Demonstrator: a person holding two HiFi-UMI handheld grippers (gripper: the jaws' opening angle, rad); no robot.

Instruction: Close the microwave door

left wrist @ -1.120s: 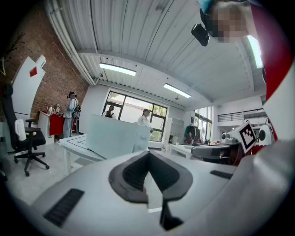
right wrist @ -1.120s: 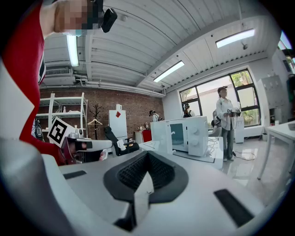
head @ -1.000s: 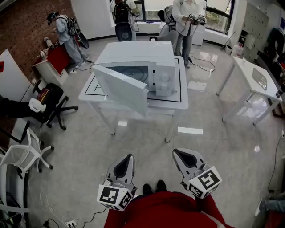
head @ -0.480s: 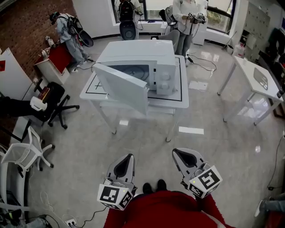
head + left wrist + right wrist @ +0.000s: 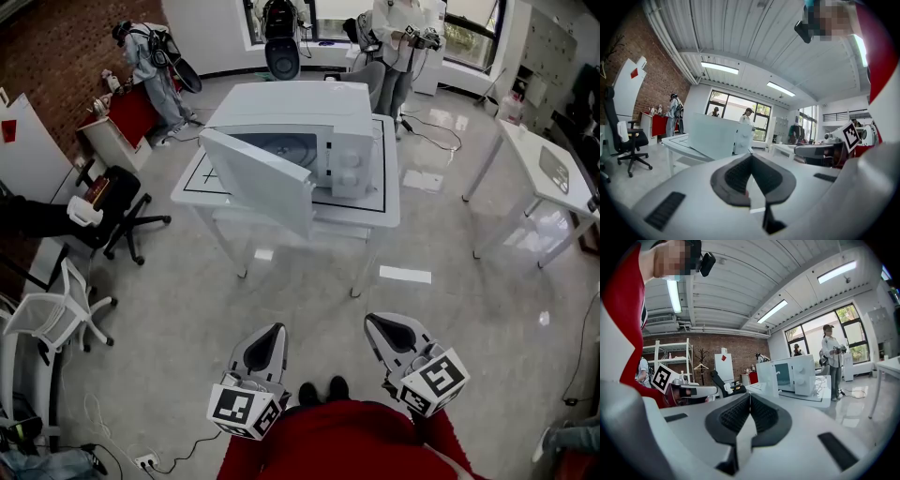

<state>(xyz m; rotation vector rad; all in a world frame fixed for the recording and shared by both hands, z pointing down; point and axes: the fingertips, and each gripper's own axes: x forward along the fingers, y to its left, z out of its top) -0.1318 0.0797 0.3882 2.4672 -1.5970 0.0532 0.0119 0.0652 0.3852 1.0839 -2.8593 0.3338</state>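
The white microwave (image 5: 319, 131) stands on a white table (image 5: 384, 214) across the floor, well ahead of me. Its door (image 5: 258, 183) hangs open, swung out to the left front. The door's back (image 5: 712, 137) faces the left gripper view; the right gripper view shows the microwave (image 5: 794, 376) with its open cavity. My left gripper (image 5: 277, 329) and right gripper (image 5: 369, 320) are held low in front of my body, far from the microwave. Both point level toward it, jaws together, nothing between them. The left gripper (image 5: 751, 157) and right gripper (image 5: 750, 396) show their pads meeting.
A black office chair (image 5: 117, 202) and a white chair (image 5: 56, 314) stand at the left. Another white table (image 5: 539, 164) is at the right. People stand behind the microwave table near the windows (image 5: 403, 42) and at the far left (image 5: 150, 56). A white strip (image 5: 405, 275) lies on the floor.
The head view has shifted slightly. Both grippers keep their place and stay shut, and the door stands at the same angle.
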